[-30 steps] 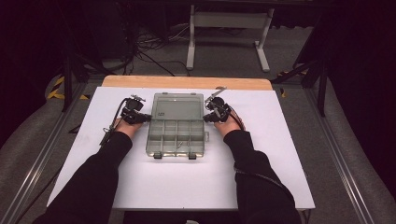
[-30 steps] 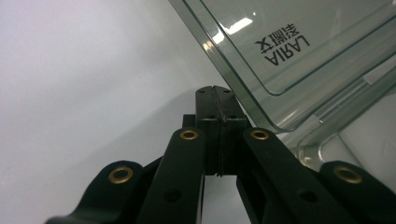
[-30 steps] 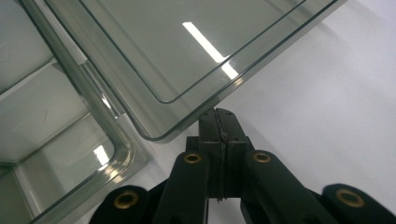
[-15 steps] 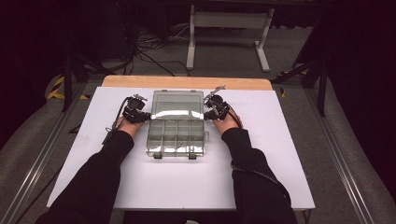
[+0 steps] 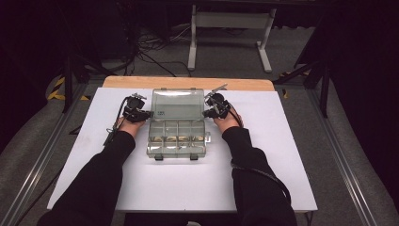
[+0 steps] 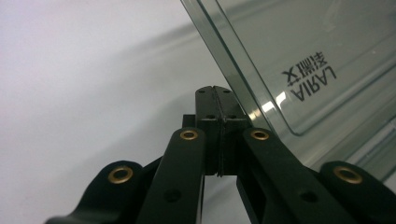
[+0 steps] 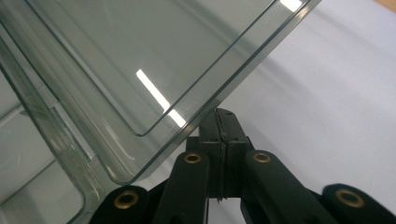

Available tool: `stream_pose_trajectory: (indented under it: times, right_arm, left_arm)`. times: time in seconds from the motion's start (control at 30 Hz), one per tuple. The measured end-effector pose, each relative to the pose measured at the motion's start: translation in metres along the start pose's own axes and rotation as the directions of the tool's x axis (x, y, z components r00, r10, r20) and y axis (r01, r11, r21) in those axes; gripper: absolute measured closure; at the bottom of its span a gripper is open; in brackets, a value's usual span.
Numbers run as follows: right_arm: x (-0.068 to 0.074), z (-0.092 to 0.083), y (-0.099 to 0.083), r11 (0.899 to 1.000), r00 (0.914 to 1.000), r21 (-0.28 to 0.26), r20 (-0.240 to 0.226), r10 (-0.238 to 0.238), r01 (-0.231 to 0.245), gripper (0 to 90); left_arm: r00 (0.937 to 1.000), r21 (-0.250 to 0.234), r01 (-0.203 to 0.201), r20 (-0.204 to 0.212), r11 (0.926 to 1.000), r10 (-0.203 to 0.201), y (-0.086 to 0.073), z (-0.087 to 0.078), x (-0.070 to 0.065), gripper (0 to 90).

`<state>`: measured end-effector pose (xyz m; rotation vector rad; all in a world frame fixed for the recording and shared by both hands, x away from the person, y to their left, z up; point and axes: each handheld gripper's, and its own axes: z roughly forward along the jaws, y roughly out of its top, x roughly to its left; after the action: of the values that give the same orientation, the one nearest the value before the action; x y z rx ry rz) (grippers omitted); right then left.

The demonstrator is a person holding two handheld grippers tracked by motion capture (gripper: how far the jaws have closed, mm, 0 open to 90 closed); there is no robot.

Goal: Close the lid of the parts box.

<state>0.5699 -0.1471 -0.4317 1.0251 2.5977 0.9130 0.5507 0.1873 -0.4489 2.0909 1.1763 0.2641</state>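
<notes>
A clear plastic compartment box [image 5: 178, 141] lies in the middle of the white table, its lid [image 5: 178, 104] swung up and tilted back. My left gripper [image 5: 149, 113] is shut and empty at the lid's left edge. In the left gripper view, the left gripper [image 6: 214, 88] has its closed tips beside the lid [image 6: 303, 60], which bears printed lettering. My right gripper [image 5: 206, 113] is shut and empty at the lid's right edge. In the right gripper view, the right gripper [image 7: 223, 112] has its tips right under the lid [image 7: 140, 56] rim. Small brownish items sit in the box's compartments.
The white table top [image 5: 188, 188] has a wooden strip [image 5: 188, 83] along its far edge. Beyond it stand a grey frame [image 5: 226, 28] and floor cables. Both forearms in black sleeves reach in from the near side.
Both hands have edged slightly toward the far side of the table, staying at the lid's side edges. The lid stands a little further back.
</notes>
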Motion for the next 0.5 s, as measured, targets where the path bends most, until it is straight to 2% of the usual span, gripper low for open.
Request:
stream_pose_trajectory:
  times: [0.1,0.13,0.17,0.23,0.4,0.5]
  right_arm:
    - [-0.001,-0.003,0.002,1.000,1.0000,-0.013,-0.008,0.003,-0.004,90.0]
    - [-0.001,-0.004,0.003,1.000,1.0000,-0.013,-0.008,0.003,-0.003,90.0]
    - [0.000,-0.005,0.004,1.000,1.0000,-0.012,-0.003,0.001,-0.001,90.0]
    - [0.000,-0.007,0.005,1.000,1.0000,-0.015,0.002,-0.004,0.004,90.0]
    - [-0.002,-0.015,0.008,0.999,1.0000,-0.041,-0.001,-0.006,0.006,90.0]
    - [-0.002,-0.018,0.008,0.999,0.9999,-0.042,0.005,-0.012,0.012,90.0]
  left_arm:
    - [1.0000,-0.015,0.003,0.001,0.9999,-0.003,0.002,-0.003,0.001,89.6]
    - [0.9999,0.008,0.009,0.005,0.9999,-0.009,0.005,-0.004,0.001,89.6]
    - [1.0000,0.016,-0.005,-0.003,0.9999,0.005,0.007,-0.005,0.000,89.7]
    - [0.9995,0.000,-0.028,-0.012,0.9996,0.028,0.013,-0.009,-0.003,89.7]
    - [0.9990,-0.003,-0.044,-0.012,0.9990,0.044,0.021,-0.013,-0.007,89.6]
    - [0.9992,-0.011,-0.037,-0.014,0.9993,0.037,0.022,-0.015,-0.006,89.7]
